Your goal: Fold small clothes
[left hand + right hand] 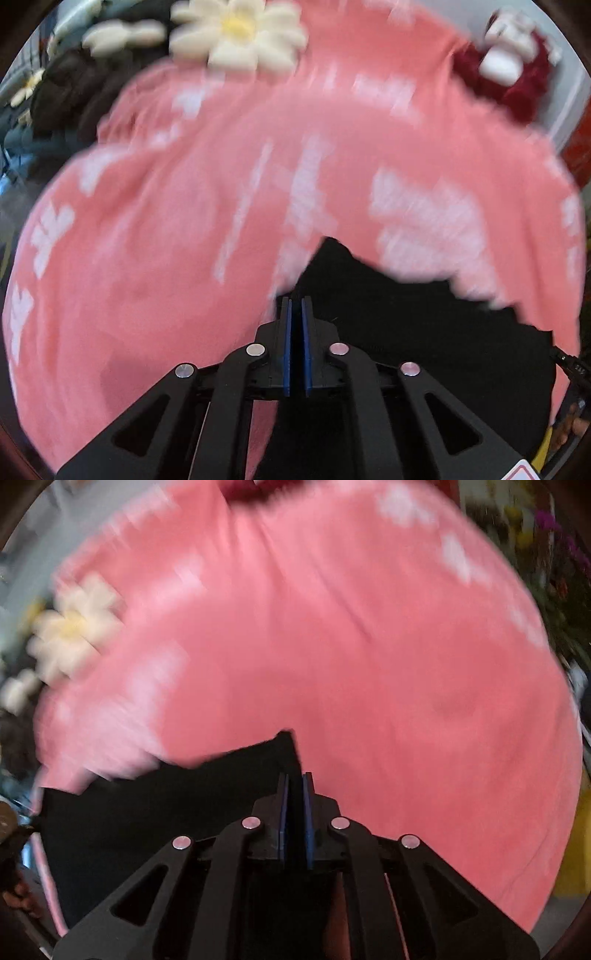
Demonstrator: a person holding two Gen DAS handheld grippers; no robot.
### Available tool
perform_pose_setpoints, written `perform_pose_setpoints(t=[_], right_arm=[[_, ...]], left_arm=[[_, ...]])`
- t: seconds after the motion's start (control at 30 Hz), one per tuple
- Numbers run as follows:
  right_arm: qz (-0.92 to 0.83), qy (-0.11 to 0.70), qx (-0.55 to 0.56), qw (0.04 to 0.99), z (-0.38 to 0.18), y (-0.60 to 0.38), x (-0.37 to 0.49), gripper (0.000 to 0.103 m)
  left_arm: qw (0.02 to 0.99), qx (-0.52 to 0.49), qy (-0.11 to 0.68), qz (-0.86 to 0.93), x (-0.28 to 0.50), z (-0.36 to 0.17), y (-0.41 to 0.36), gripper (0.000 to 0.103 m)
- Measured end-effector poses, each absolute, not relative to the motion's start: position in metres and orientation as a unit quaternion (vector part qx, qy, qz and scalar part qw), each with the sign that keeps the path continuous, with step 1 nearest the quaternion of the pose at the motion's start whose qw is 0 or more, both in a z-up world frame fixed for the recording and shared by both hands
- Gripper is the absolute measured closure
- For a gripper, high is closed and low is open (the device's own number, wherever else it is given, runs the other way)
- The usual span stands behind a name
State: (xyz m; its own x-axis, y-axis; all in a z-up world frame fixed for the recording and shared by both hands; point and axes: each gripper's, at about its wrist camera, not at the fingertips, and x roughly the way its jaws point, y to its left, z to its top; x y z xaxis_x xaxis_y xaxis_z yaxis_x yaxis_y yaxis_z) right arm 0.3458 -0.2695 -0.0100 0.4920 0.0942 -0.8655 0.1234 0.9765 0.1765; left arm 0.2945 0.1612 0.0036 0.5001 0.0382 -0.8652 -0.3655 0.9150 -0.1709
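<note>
A black garment (406, 332) lies on a pink cover with white patterns (166, 258). In the left wrist view it fills the lower right, and one of its edges runs up to my left gripper (295, 300). That gripper's blue pads (287, 347) stand almost together on the dark cloth. In the right wrist view the black garment (147, 830) spreads over the lower left and rises in a point just above my right gripper (295, 774). Dark fabric shows between the right gripper's blue pads (308, 819), which are shut on it. Both pictures are blurred.
Cream daisy-shaped cushions (236, 33) and dark clothes (70, 96) lie at the far left of the pink cover (369, 646). A red and white plush (513, 70) sits at the far right. Another daisy cushion (74, 627) shows left. Plants (554, 554) stand beyond the right edge.
</note>
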Motion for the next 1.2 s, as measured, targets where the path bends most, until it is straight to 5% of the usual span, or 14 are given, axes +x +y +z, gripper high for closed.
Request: perform_pose_setpoints(t=[0.13, 0.33, 0.47, 0.57, 0.93, 1.07, 1.2], right_arm=[[0.022, 0.438, 0.131, 0.889, 0.022, -0.27, 0.302, 0.096], [0.039, 0.511, 0.086, 0.854, -0.023, -0.258, 0.267, 0.097], [0.052, 0.465, 0.098, 0.879, 0.014, -0.256, 0.235, 0.096], [0.042, 0.496, 0.041, 0.867, -0.002, -0.248, 0.227, 0.096], [-0.001, 0.545, 0.069, 0.835, -0.031, -0.277, 0.194, 0.085], [0.021, 0.498, 0.083, 0.863, 0.001, -0.265, 0.188, 0.085], [0.021, 0.553, 0.047, 0.831, -0.034, -0.251, 0.192, 0.086]], left_arm=[[0.872, -0.148, 0.45, 0.125, 0.267, 0.021, 0.152, 0.093], [0.869, -0.134, 0.469, 0.09, 0.222, 0.02, 0.12, 0.083], [0.865, -0.111, 0.483, 0.076, 0.199, 0.016, 0.095, 0.082], [0.86, -0.107, 0.494, 0.068, 0.184, 0.01, 0.081, 0.059], [0.842, -0.083, 0.527, 0.075, 0.147, -0.009, 0.063, 0.058], [0.843, -0.072, 0.527, 0.076, 0.141, -0.006, 0.058, 0.058], [0.838, -0.066, 0.536, 0.076, 0.139, -0.012, 0.053, 0.058]])
